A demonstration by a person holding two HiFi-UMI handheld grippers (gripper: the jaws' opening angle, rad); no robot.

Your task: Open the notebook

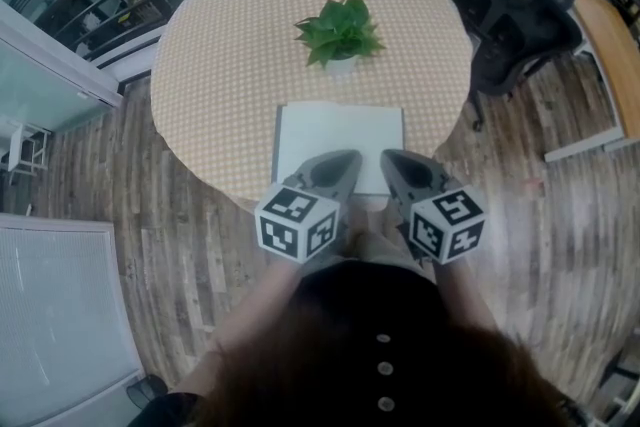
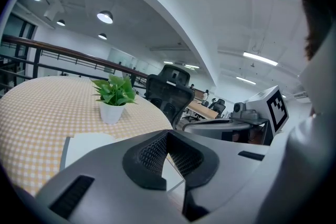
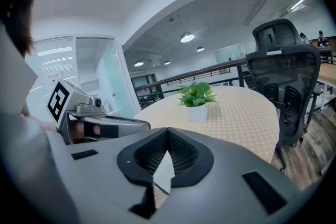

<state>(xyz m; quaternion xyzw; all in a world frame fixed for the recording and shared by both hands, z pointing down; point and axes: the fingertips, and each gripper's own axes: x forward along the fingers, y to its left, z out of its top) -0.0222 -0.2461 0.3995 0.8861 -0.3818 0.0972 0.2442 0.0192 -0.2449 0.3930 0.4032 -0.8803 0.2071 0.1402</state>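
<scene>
The closed white rectangular notebook [image 1: 338, 140] lies crosswise on the beige dotted tabletop [image 1: 220, 65], directly ahead of the left gripper [image 1: 350, 158] and right gripper [image 1: 388, 158], equally near. Both pairs of fingers are pinched together, empty.

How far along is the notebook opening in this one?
Nothing looks done yet: the notebook lies closed on the table, in front of the plant. In hand: nothing; the left tongs and right tongs are shut and empty at its near edge. Left: the whole opening.
</scene>
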